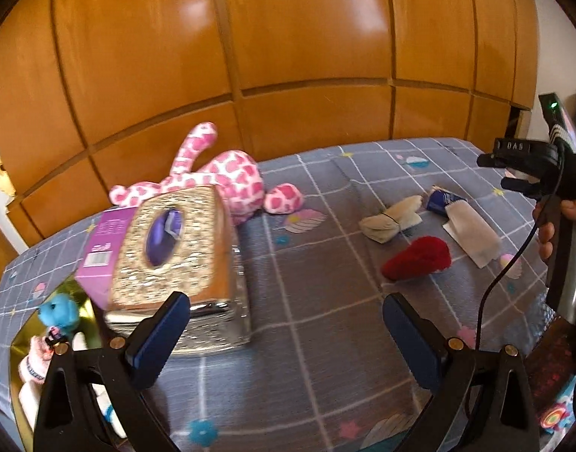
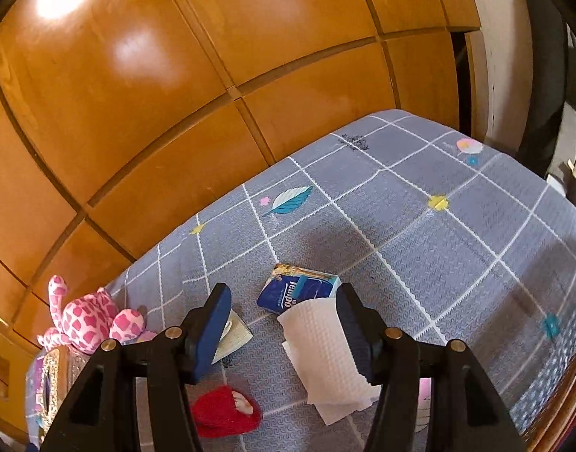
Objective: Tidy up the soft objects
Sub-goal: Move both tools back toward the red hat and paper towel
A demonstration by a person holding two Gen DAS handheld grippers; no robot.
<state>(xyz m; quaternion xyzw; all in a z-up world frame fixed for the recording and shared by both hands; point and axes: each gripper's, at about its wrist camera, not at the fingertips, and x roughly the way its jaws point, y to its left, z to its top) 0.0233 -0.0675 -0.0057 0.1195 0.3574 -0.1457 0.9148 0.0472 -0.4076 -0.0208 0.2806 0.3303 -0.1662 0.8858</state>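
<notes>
The left tongs stand wide apart with nothing between the pads, hovering above the grey checked bed cover. The right tongs are spread about halfway, also empty; a white paper tissue lies on the cover beneath them, its edge running behind the right pad.

Just past that tissue lies a blue packet printed "Tempo", legible only from the right wrist view. A red knitted piece lies nearer the camera, and a beige rolled cloth sits beside the packet.

The left wrist view alone shows a glittery tissue box cover on a mirrored base with a purple carton at its side, its label too blurred to read, and a small blue plush. It also catches the right tool's black housing, marked "DAS". The pink spotted plush toy lies against the wooden headboard, in both views.
</notes>
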